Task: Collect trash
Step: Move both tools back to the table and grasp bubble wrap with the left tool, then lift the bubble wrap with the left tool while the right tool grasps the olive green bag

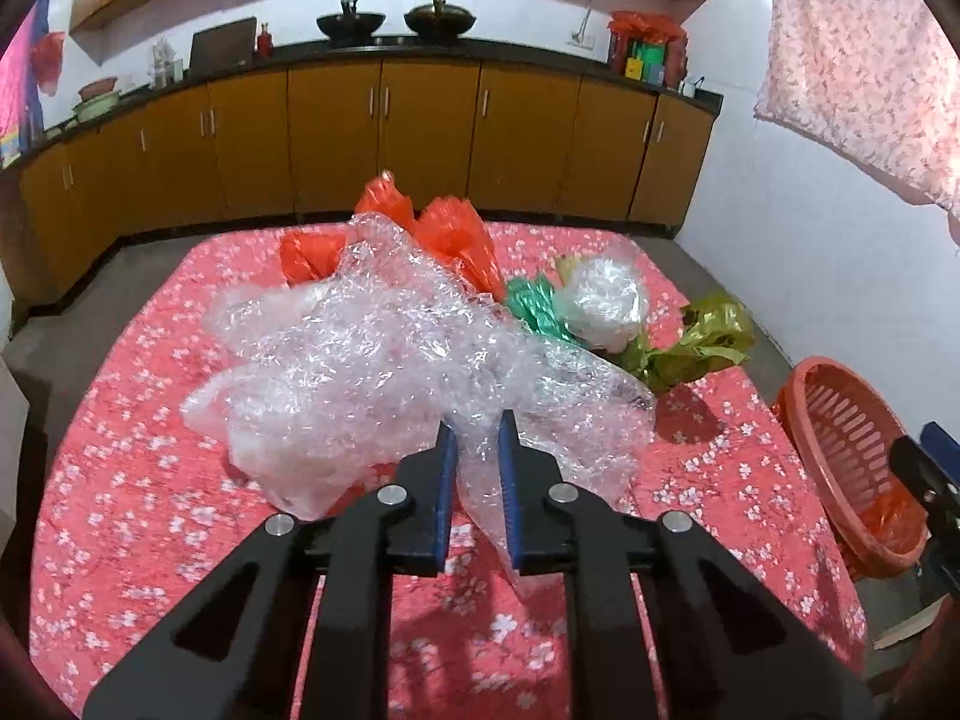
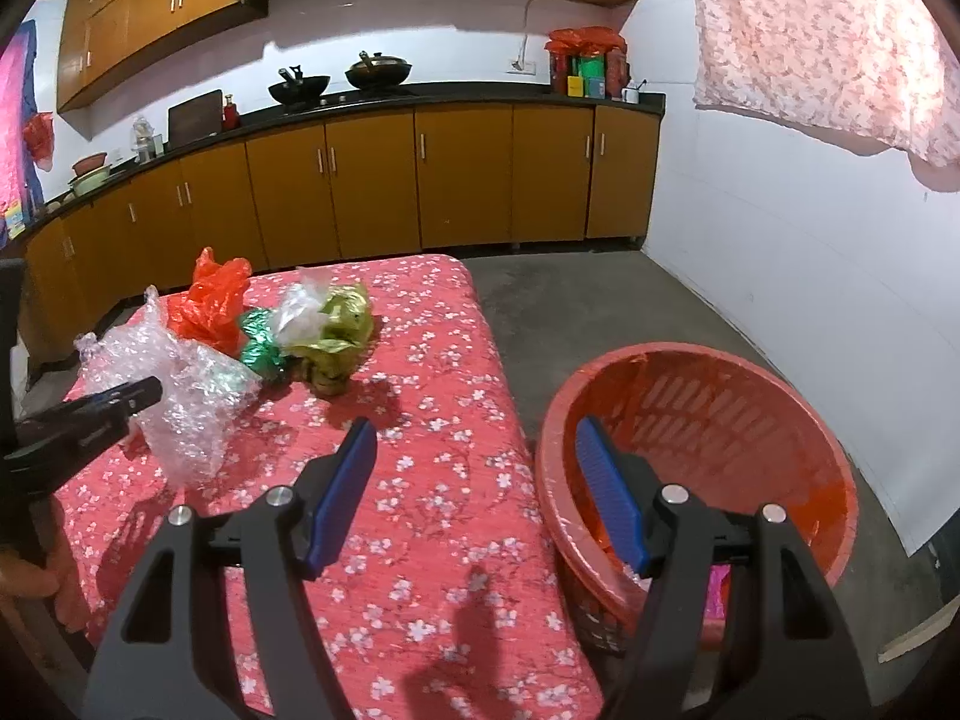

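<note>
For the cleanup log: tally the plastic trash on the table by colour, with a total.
Clear bubble wrap, pinched by the left gripper: 1
Orange-red bag: 1
Green bag: 1
White bag: 1
Yellow-green bag: 1
Total: 5

The left wrist camera sits just behind the left gripper [image 1: 477, 438] and looks down over the table [image 1: 150, 420], very near the bubble wrap [image 1: 372, 360], toward the kitchen cabinets [image 1: 384, 138]. The right wrist camera sits behind the right gripper [image 2: 474, 438], further to the right, above the table edge and the red basket [image 2: 750, 420]. Both views share the table, the wrap, the basket and the cabinets.
</note>
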Action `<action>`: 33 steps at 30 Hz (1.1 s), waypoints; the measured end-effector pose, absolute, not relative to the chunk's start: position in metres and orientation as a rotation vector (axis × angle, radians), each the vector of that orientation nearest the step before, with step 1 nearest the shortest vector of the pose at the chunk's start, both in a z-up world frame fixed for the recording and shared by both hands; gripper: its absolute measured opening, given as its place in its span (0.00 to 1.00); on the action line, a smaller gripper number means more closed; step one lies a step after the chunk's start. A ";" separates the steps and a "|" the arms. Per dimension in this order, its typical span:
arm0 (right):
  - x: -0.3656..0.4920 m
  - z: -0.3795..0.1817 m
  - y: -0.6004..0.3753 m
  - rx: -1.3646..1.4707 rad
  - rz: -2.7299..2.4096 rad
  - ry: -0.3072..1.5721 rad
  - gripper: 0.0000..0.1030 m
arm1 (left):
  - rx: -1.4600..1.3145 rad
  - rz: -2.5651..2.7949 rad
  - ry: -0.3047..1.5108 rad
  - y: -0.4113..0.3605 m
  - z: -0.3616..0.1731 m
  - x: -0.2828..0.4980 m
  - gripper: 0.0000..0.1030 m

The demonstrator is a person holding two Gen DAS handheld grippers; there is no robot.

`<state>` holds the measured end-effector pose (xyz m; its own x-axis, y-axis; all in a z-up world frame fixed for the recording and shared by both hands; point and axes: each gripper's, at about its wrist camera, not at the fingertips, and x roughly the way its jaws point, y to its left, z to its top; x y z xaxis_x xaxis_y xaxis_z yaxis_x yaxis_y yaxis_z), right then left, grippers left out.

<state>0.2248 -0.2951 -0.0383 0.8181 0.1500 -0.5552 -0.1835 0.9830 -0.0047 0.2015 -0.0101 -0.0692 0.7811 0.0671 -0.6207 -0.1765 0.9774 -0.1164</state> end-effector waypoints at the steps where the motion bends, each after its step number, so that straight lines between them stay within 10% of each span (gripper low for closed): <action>1: 0.225 -0.038 -0.292 -0.061 0.182 0.585 0.66 | -0.169 0.127 0.649 -0.008 -0.065 0.197 0.12; 30: 0.311 -0.065 -0.193 -0.061 0.266 0.631 0.63 | -0.141 0.268 0.518 0.074 -0.034 0.169 0.12; 33: 0.318 -0.069 -0.190 -0.070 0.264 0.644 0.44 | -0.141 0.269 0.513 0.079 -0.033 0.170 0.12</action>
